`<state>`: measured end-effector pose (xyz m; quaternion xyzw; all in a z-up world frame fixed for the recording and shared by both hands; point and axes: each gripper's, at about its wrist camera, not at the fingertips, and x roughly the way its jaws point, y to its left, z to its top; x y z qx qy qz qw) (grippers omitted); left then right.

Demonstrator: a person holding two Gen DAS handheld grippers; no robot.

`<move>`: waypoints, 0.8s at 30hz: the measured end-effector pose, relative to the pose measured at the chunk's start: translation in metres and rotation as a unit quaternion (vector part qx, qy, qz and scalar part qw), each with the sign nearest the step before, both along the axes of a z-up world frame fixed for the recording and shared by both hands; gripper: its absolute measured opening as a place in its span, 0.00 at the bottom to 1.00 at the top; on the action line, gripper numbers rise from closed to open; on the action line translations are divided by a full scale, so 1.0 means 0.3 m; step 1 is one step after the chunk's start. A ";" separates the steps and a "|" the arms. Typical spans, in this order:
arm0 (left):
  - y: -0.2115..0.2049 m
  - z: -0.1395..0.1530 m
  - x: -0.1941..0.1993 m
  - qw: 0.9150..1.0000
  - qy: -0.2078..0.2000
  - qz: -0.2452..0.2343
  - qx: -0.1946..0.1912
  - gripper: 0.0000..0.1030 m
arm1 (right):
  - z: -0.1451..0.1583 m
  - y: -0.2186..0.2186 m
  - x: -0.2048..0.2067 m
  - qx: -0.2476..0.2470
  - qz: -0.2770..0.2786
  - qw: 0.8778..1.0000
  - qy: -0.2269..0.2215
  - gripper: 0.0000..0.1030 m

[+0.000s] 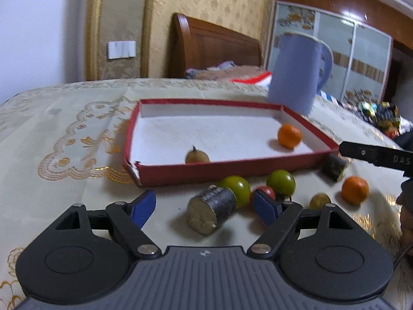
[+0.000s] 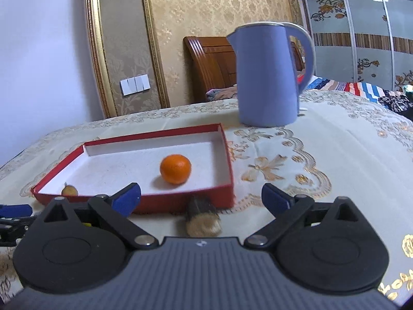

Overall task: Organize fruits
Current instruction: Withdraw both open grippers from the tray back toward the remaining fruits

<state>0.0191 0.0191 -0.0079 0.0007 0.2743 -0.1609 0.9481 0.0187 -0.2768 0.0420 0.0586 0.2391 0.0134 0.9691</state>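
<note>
On the cream embroidered surface (image 2: 335, 142) a shallow red cardboard tray (image 1: 206, 170) holds one round orange mandarin (image 2: 175, 168) and a small brown fruit (image 1: 197, 157). Just before the tray lie two green tomatoes (image 1: 236, 187), another mandarin (image 1: 355, 190) and a dark cane stub (image 1: 211, 210). The left hand-held gripper (image 1: 204, 206) and right hand-held gripper (image 2: 201, 199) both gape wide, empty.

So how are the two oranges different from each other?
The orange in the tray lies on the white floor of the red tray, well away from other fruit. The orange on the cloth sits outside, near the green fruits. Both look alike in colour, shape and size.
</note>
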 end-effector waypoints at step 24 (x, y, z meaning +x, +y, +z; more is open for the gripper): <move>-0.080 -0.031 0.074 0.995 0.030 -0.050 0.076 0.79 | -0.012 -0.030 -0.082 -0.056 0.029 0.997 0.050 0.91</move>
